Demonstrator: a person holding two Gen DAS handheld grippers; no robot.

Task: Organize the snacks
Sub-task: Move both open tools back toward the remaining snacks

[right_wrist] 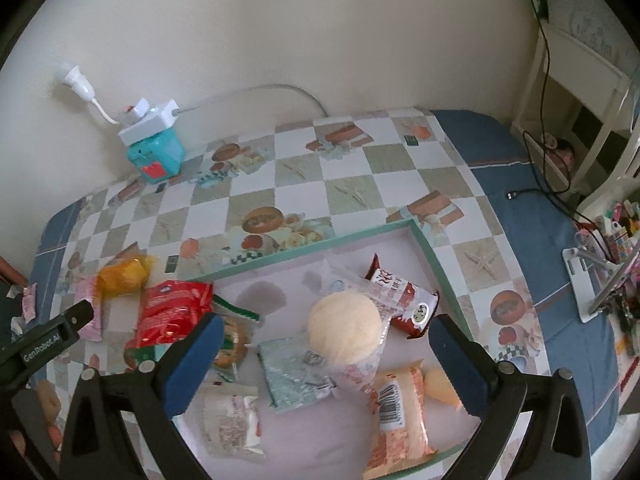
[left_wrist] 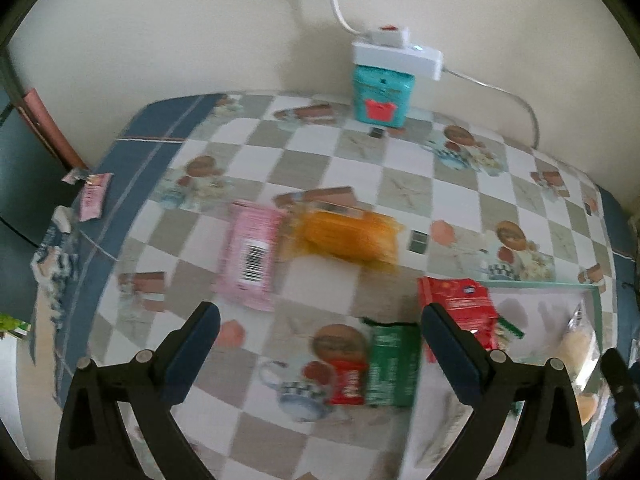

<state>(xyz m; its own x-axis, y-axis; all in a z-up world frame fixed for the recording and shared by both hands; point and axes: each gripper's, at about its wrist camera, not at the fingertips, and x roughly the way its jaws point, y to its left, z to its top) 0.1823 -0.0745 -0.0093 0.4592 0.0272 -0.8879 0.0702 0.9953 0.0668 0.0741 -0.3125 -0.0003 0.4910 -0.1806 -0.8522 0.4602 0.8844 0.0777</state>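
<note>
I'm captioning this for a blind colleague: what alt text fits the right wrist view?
The open right gripper hovers over a shallow green-rimmed tray holding wrapped snacks, a round pale bun in clear wrap at centre. More snacks, including a red packet and an orange one, lie left of it on the checkered tablecloth.

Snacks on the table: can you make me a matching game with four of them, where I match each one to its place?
Things:
1. round bun
2. pink packet
3. orange packet
4. green packet

Places:
A. on the tablecloth, just right of the pink one
B. inside the tray
C. on the tablecloth, touching a small red packet
D. on the tablecloth, barcode facing up

Pairs: 1-B, 2-D, 3-A, 4-C
</note>
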